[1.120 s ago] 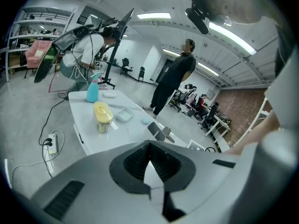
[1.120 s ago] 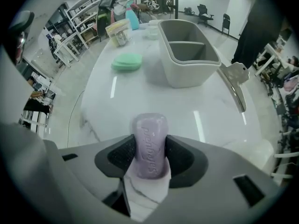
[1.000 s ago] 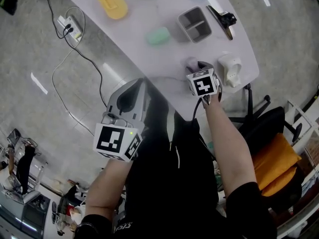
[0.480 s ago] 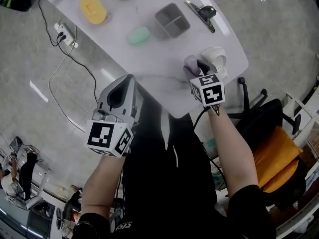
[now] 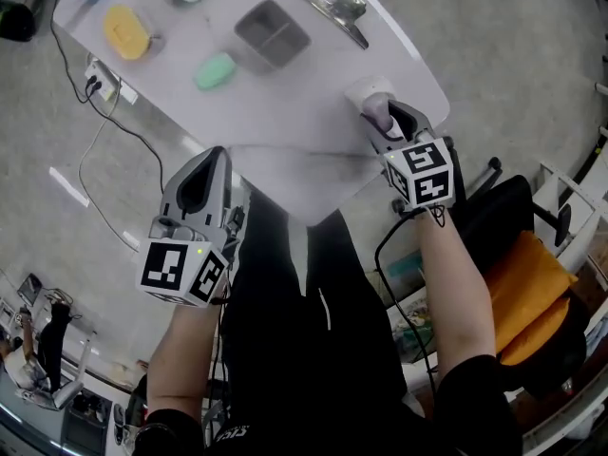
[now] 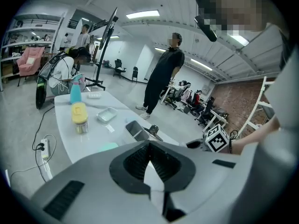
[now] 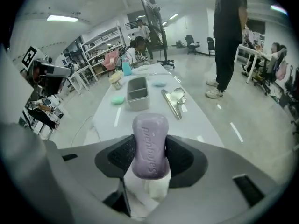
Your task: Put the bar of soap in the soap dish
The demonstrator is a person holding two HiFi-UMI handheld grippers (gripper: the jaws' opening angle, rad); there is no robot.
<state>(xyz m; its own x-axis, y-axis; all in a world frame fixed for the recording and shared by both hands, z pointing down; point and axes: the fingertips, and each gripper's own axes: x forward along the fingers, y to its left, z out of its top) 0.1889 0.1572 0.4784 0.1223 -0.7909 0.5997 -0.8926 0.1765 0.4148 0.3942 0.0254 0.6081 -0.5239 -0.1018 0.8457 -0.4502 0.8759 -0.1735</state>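
Grasp done: the right gripper (image 5: 385, 122) has its jaws clamped on the lilac bar of soap (image 7: 150, 146), just above the white soap dish (image 5: 359, 90) at the bench's (image 5: 285, 103) near right edge. Lowering and release remain. The left gripper (image 5: 210, 154) is off the near edge, jaws closed and empty.

Only one word can be read, and it is pressed into the lilac bar of soap (image 7: 150, 146). The lettering runs lengthwise along the bar's broad face and stands on end in the right gripper view. It appears to spell "Safeguard". In the head view the bar is too small for the letters to show.
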